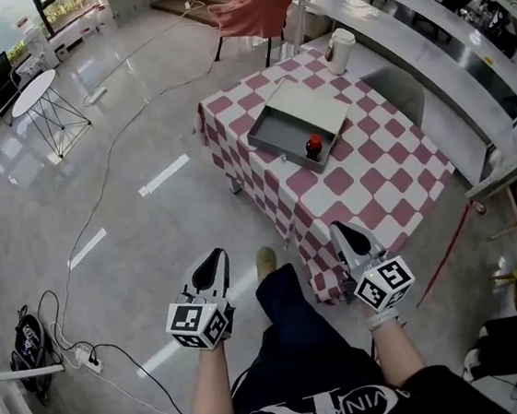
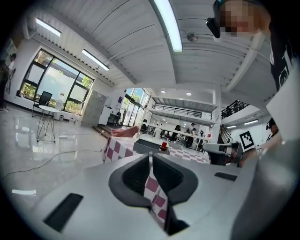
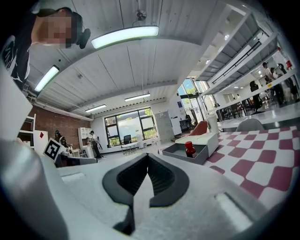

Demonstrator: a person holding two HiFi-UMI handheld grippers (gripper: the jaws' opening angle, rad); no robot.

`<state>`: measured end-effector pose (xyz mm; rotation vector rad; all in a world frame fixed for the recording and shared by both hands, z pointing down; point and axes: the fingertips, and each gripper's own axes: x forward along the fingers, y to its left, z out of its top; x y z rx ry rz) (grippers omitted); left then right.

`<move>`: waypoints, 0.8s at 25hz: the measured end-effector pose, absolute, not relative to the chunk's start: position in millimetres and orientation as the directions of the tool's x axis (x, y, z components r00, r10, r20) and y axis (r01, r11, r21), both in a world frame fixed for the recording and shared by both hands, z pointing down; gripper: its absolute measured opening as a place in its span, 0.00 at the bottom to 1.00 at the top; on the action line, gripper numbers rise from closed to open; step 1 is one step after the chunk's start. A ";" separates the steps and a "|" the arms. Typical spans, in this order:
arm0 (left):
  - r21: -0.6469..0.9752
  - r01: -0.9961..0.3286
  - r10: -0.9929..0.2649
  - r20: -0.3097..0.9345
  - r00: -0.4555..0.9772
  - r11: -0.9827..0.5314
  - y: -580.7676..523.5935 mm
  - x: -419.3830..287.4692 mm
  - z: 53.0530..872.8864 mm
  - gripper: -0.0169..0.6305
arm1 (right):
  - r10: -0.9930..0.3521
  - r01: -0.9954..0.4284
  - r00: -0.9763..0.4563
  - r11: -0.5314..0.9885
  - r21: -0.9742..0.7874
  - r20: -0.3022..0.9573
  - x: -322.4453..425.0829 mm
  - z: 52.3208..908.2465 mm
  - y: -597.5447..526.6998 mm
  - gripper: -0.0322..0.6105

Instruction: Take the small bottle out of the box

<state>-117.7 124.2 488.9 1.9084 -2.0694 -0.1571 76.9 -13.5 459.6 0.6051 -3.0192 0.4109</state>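
Checked table (image 1: 381, 187) on glossy floor (image 1: 135, 104) carries the box (image 1: 298, 104); left gripper (image 1: 215, 255) and right gripper (image 1: 342, 231) jaws together

Facing the desk (image 1: 377, 188), standing ahead and slightly to the right on the floor (image 1: 138, 122). Finding the box (image 1: 279, 139) resting on the desk's far-left part, with the small bottle (image 1: 313, 146) standing inside it by the box's near corner. Finding a cup (image 1: 340, 50) sitting at the desk's far corner, beyond the box. Seeing a chair with a cloth over it (image 1: 259, 11) standing behind the desk, and another chair (image 1: 399, 93) tucking in at the desk's right side. Seeing shelving (image 1: 425, 39) running along the right, behind that chair, and a round side table (image 1: 34, 92) standing far off to the left. Holding the left gripper (image 1: 214, 257) over the floor, left of the desk's near corner, and the right gripper (image 1: 345, 233) at that corner, both well apart from the box.
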 end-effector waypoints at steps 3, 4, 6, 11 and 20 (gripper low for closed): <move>0.296 -0.948 -0.984 0.168 -0.066 0.114 120.8 -129.0 493.2 0.07 | -0.366 -0.377 -0.926 0.891 -0.254 0.091 63.9 463.1 -21.9 0.06; 0.295 -0.948 -0.983 0.170 -0.070 0.118 118.6 -133.4 493.7 0.07 | -0.364 -0.376 -0.927 0.891 -0.255 0.092 59.9 462.8 -25.6 0.06; 0.289 -0.949 -0.982 0.172 -0.078 0.126 111.9 -145.5 492.3 0.07 | -0.363 -0.374 -0.927 0.891 -0.256 0.089 51.1 460.5 -35.2 0.06; 0.283 -0.951 -0.983 0.162 -0.081 0.125 81.1 -178.3 484.8 0.07 | -0.383 -0.392 -0.920 0.890 -0.233 0.086 25.7 456.0 -66.3 0.06; 0.298 -0.954 -0.985 0.170 0.019 0.033 14.2 -196.6 491.2 0.07 | -0.460 -0.476 -0.880 0.853 -0.213 0.121 -0.3 472.8 -123.4 0.06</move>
